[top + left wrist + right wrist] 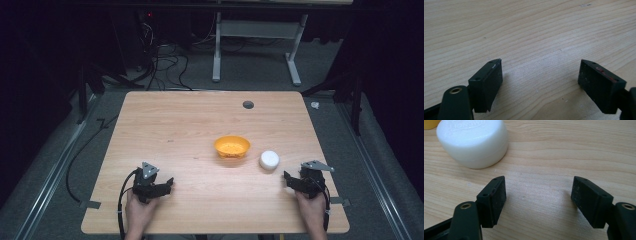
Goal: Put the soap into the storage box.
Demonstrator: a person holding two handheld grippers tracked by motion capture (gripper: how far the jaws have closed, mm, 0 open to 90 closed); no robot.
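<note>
An orange bowl (pixel 232 146) sits a little right of the table's middle. Just right of it lies a white round jar (pixel 269 159), which also sits at the top left of the right gripper view (pixel 474 142), ahead and left of the jaws. My right gripper (pixel 295 181) rests near the front right of the table, open, with bare wood between its jaws (pixel 539 195). My left gripper (pixel 159 189) rests near the front left, also open over bare wood (pixel 540 75). A hand holds each gripper from below.
The wooden table (pixel 175 125) has a dark round hole (pixel 248 104) near its far edge. Beyond the table stand a grey desk frame (pixel 255 45) and loose cables (pixel 165 60) on the floor. A black cable (pixel 120 210) trails from the left gripper.
</note>
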